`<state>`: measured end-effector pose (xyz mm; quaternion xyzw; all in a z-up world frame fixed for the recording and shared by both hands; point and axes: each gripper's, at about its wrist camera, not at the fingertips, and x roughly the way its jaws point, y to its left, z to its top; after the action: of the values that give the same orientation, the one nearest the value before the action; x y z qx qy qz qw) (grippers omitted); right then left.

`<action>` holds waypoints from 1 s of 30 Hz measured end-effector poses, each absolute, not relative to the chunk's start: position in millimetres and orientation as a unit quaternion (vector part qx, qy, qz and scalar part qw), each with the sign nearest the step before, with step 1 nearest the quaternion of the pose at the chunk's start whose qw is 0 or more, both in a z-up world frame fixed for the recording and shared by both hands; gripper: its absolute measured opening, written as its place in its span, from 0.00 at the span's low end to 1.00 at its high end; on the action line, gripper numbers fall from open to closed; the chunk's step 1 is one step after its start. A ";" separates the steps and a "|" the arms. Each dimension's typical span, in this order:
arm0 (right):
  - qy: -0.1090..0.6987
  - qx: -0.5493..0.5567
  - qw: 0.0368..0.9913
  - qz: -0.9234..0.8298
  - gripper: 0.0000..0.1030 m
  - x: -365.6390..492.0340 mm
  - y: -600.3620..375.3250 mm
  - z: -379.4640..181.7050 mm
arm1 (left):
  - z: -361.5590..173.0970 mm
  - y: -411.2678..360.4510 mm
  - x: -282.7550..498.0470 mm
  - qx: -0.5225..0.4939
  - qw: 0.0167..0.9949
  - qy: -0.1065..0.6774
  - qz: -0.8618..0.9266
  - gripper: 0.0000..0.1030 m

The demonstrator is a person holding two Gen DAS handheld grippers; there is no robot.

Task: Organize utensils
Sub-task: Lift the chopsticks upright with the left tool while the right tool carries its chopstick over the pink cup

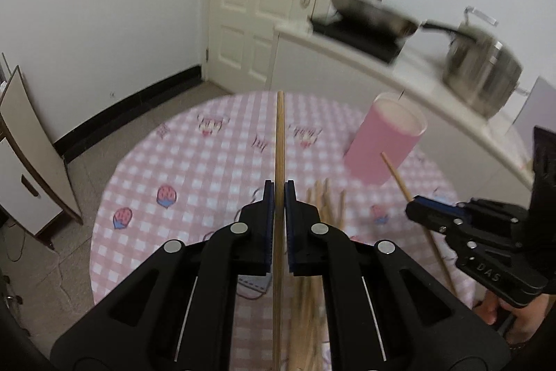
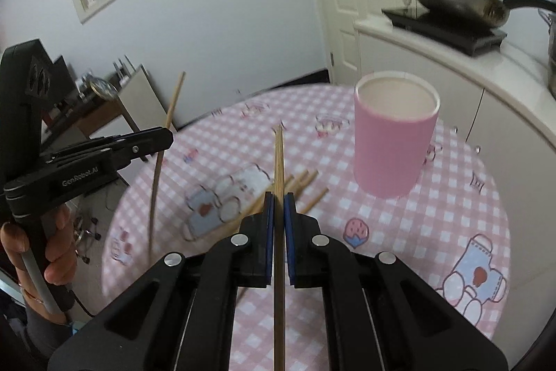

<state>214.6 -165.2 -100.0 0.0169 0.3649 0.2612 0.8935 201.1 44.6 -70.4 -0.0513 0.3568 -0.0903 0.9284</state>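
My left gripper is shut on a wooden chopstick that sticks out forward above the table. My right gripper is likewise shut on another wooden chopstick. Each gripper shows in the other's view: the right one at the right with its chopstick, the left one at the left with its chopstick. Several more chopsticks lie loose on the pink checked tablecloth below. An empty pink cup stands upright at the far right of the table.
A white counter runs behind the table, with a wok on a black hob and a steel pot. A cream door is beyond. A person's hand holds the left gripper's handle. Boards lean on the left wall.
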 end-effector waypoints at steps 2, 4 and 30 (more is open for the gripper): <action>0.355 0.024 0.896 0.265 0.05 210.2 -168.9 -91.0 | -57.9 42.9 193.6 -0.058 0.933 0.341 -0.100 0.06; 0.344 0.027 0.900 0.267 0.05 206.9 -171.0 -83.2 | -45.9 39.7 188.2 -0.057 0.937 0.327 -0.105 0.06; 0.214 0.064 0.939 0.260 0.05 217.3 -202.5 -13.3 | 30.7 -19.0 184.3 -0.051 0.954 0.239 -0.175 0.06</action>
<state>217.3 -202.5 -13.3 0.0639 0.2140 0.2604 0.9393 184.3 -19.0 30.7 -0.0505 0.2390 -0.1746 0.9539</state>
